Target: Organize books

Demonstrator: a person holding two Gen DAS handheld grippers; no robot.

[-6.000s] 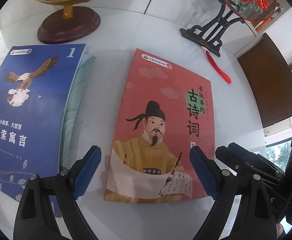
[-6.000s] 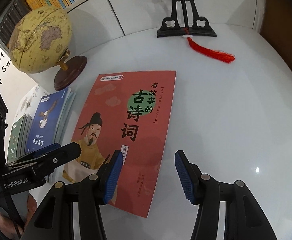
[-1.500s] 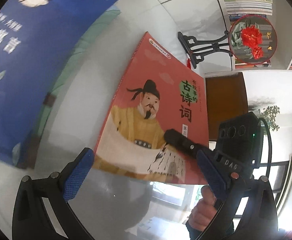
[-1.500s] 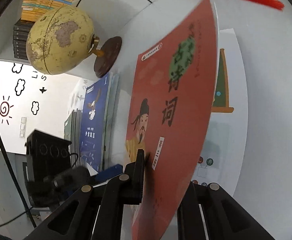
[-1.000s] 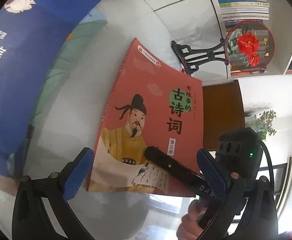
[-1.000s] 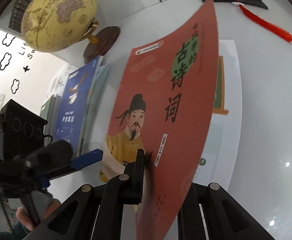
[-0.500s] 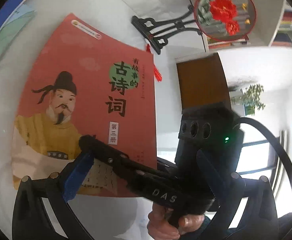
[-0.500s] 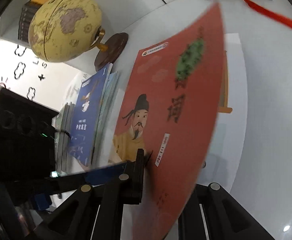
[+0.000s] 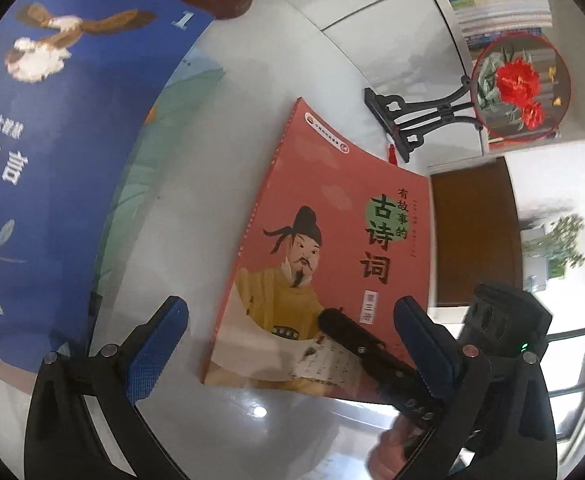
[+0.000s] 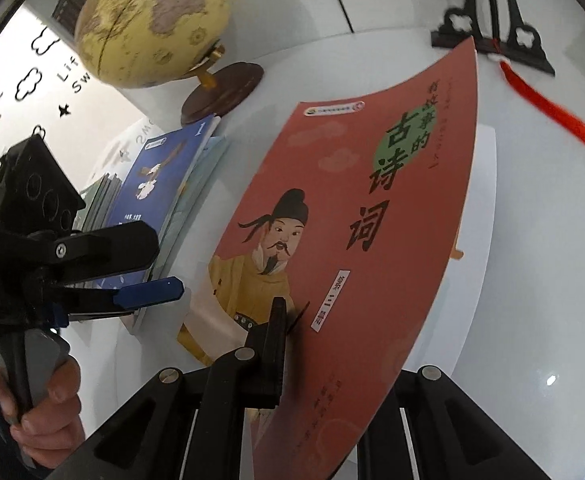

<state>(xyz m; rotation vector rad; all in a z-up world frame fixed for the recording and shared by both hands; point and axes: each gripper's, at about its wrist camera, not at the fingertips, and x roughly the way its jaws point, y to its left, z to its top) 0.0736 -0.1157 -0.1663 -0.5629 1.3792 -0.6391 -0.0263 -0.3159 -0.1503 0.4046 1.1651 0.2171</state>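
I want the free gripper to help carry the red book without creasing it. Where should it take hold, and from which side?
Probably the spine edge of the red book, approached from the blue book's side. The right gripper already pinches the near edge by the opposite corner and the cover bows, so the stiff, exposed spine is the best support. The left gripper is open with nothing between its jaws.

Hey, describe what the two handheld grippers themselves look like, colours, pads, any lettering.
Both are black plastic. The left gripper has two angular fingers with ridged blue pads and silver screw heads on the arms. The right gripper shows the same black arms and silver screws; its pads are hidden. Seen from the left camera, its finger carries white letters "DAS", and a black box behind it shows round lenses and a green light.
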